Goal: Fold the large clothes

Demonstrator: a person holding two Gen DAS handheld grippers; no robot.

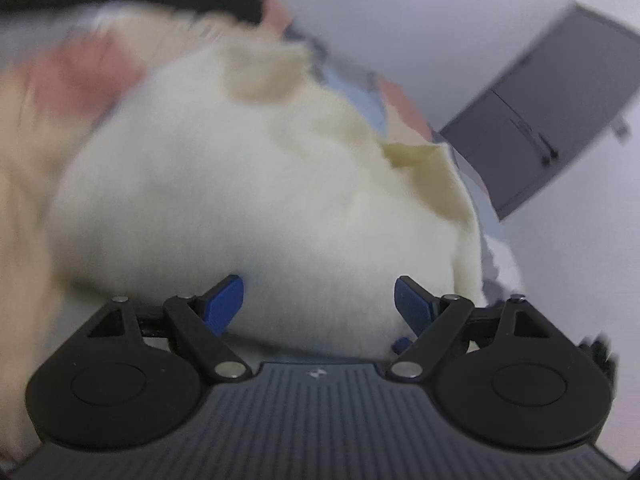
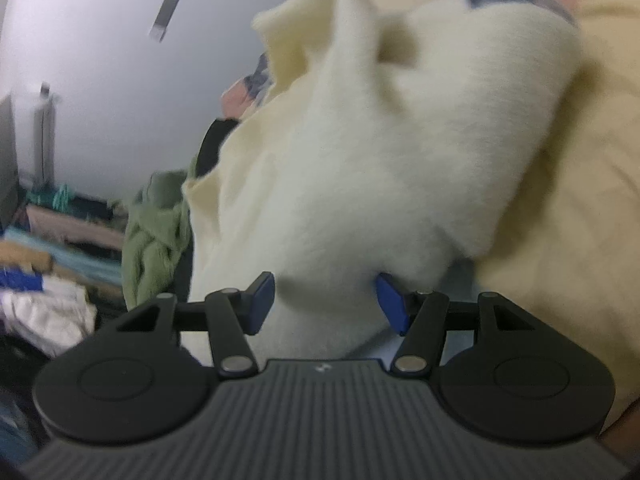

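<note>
A thick cream fleece garment fills the left wrist view, bunched and blurred. My left gripper has its blue pads set wide, with a fat wad of the fleece filling the gap between them. In the right wrist view the same cream garment rises in folds ahead. My right gripper is narrower, and its pads press into a gathered neck of the fleece. Both grippers tilt downward.
Pink and blue patterned bedding lies behind the garment. A grey cabinet stands against the white wall. Pale yellow fabric lies at the right. A green garment and heaps of other clothes sit at the left.
</note>
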